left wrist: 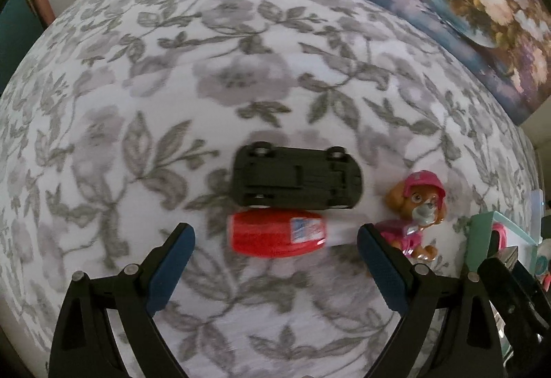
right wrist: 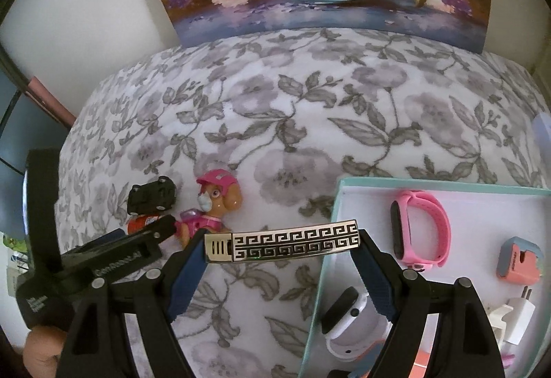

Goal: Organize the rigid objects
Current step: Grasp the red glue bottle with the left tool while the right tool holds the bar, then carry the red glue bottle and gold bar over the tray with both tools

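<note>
Clenched end to end in the right gripper (right wrist: 282,245) is a flat silver lighter (right wrist: 282,246) with a black Greek-key pattern, held above the floral cloth (right wrist: 310,123) just left of the mint-rimmed box (right wrist: 339,206). Left gripper (left wrist: 275,240) hangs released over a red bottle-shaped toy (left wrist: 275,233), which touches an overturned black toy car (left wrist: 296,178) on its far side.
</note>
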`<move>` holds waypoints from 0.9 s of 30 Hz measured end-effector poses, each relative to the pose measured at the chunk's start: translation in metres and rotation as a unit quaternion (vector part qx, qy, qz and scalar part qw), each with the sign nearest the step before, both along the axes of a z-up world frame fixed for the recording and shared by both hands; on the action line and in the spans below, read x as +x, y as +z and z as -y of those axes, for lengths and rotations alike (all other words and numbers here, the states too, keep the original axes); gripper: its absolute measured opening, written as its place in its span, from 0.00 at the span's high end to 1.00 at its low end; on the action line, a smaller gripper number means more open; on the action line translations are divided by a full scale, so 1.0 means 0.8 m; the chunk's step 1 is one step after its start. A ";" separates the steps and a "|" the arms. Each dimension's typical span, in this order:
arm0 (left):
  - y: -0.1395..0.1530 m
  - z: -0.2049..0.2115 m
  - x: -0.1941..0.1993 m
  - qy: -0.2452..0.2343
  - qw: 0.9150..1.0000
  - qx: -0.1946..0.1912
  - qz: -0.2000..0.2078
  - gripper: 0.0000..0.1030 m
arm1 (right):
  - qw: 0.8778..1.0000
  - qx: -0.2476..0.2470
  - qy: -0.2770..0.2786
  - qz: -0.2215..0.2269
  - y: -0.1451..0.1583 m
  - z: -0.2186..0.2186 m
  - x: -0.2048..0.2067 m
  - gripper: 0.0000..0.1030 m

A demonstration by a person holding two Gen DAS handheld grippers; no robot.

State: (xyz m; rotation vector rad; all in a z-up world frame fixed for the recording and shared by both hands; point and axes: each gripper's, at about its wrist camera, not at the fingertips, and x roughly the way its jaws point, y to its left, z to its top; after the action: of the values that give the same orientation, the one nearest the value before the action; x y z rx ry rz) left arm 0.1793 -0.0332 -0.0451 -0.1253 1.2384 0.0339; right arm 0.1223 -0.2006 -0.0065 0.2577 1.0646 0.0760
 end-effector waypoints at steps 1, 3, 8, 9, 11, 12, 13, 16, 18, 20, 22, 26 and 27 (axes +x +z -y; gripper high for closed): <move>-0.002 0.002 0.001 -0.001 1.000 0.000 0.000 0.07 | 1.000 0.002 -0.002 0.001 0.000 0.002 0.000 0.19; -0.008 0.006 0.005 -0.005 1.000 0.003 -0.001 0.07 | 1.000 0.004 -0.005 0.002 0.001 0.005 -0.001 0.19; -0.016 0.018 0.005 -0.013 0.999 0.029 0.002 0.07 | 1.000 0.009 -0.011 -0.001 0.000 0.010 -0.002 0.19; -0.017 0.022 0.007 -0.012 0.999 0.030 0.003 0.07 | 1.000 0.010 -0.012 -0.002 -0.001 0.011 -0.002 0.19; -0.020 0.030 0.010 -0.010 1.000 0.029 0.004 0.07 | 1.000 0.011 -0.013 -0.004 -0.002 0.012 -0.002 0.19; -0.020 0.031 0.011 -0.007 1.000 0.025 0.005 0.07 | 1.000 0.011 -0.014 -0.005 -0.003 0.012 -0.002 0.19; -0.022 0.028 0.012 -0.005 1.000 0.022 0.006 0.07 | 1.000 0.011 -0.014 -0.006 -0.003 0.013 -0.003 0.19; -0.024 0.018 0.014 0.001 1.000 0.009 0.009 0.08 | 1.000 0.011 -0.014 -0.007 -0.004 0.014 -0.003 0.19; -0.023 0.017 0.014 0.002 1.000 0.005 0.013 0.12 | 1.000 0.008 -0.013 -0.008 -0.004 0.013 -0.003 0.19; -0.020 0.017 0.014 0.000 1.000 0.018 0.015 0.23 | 1.000 0.005 -0.011 -0.009 -0.003 0.012 -0.004 0.19; -0.016 0.010 0.013 -0.003 1.000 0.011 0.015 0.23 | 1.000 0.003 -0.010 -0.009 -0.002 0.011 -0.005 0.19; -0.011 0.000 0.009 -0.002 1.000 0.008 0.010 0.23 | 1.000 -0.001 -0.007 -0.009 0.001 0.010 -0.009 0.19; -0.009 -0.001 0.002 -0.003 1.000 0.008 0.010 0.23 | 1.000 -0.002 -0.006 -0.009 0.003 0.010 -0.011 0.19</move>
State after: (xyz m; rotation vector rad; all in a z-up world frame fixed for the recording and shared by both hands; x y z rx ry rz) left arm 0.1809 -0.0324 -0.0519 -0.1075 1.2173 0.0383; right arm 0.1139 -0.2086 -0.0043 0.2607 1.0813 0.0613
